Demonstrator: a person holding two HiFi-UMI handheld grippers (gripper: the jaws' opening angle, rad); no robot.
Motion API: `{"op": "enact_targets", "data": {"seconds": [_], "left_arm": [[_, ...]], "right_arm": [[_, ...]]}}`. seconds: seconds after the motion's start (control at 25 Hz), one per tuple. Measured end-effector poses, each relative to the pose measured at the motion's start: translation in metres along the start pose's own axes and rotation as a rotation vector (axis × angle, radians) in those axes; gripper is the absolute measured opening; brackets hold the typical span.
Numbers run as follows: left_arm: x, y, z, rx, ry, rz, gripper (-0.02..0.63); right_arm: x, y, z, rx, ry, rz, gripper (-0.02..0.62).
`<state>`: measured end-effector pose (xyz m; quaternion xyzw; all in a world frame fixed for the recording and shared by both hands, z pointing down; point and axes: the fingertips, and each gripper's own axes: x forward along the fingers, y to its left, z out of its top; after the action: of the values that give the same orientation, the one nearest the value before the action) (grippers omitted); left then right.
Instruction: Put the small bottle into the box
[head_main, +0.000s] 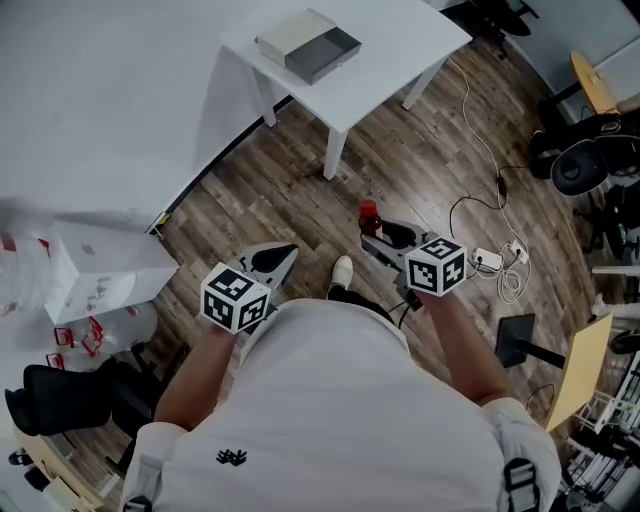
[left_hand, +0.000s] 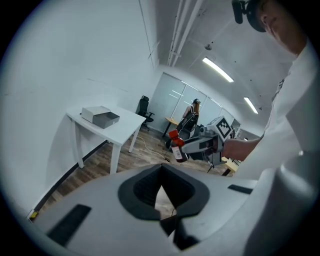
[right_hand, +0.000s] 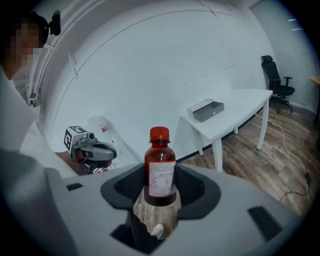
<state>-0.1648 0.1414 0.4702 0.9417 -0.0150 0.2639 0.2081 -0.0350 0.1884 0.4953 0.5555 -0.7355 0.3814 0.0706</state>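
Right gripper (head_main: 380, 235) clamped on the small bottle (right_hand: 160, 167) (red cap, upright between the pads). It's held over the wood floor (head_main: 420, 160), well apart from the box (head_main: 308, 45) on the white table (head_main: 400, 50). Left gripper (left_hand: 161, 167) closed tip to tip, nothing in it.

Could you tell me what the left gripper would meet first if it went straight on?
Most likely the wood floor; the left gripper tilts down and nothing seems nearer, though depth is unclear.

Left gripper (head_main: 285, 255) jaws together; right gripper (head_main: 372, 232) jaws clamped, both forward
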Motion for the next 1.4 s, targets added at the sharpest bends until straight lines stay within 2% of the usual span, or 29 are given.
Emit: {"op": "enact_targets", "data": {"seconds": [0.28, 0.48, 0.84, 1.12, 1.24, 1.4], "left_arm": [[0.094, -0.009, 0.06, 0.03, 0.006, -0.023, 0.005], [0.126, -0.011, 0.086, 0.032, 0.014, -0.044, 0.005], [0.157, 0.043, 0.124, -0.015, -0.025, -0.024, 0.005], [0.176, 0.085, 0.173, 0.001, -0.088, -0.045, 0.005], [0.182, 0.103, 0.186, -0.033, -0.11, -0.059, 0.005], [0.181, 0.136, 0.199, -0.066, -0.119, -0.011, 0.005]], "right_arm": [[-0.008, -0.074, 0.029, -0.017, 0.029, 0.015, 0.193], [-0.004, -0.107, 0.043, 0.01, 0.038, 0.009, 0.193], [0.028, -0.154, 0.101, -0.023, 0.06, -0.005, 0.193], [0.067, -0.188, 0.159, -0.057, 0.101, -0.022, 0.193], [0.091, -0.203, 0.187, -0.074, 0.103, -0.009, 0.193], [0.134, -0.221, 0.224, -0.093, 0.127, 0.005, 0.193]]}}
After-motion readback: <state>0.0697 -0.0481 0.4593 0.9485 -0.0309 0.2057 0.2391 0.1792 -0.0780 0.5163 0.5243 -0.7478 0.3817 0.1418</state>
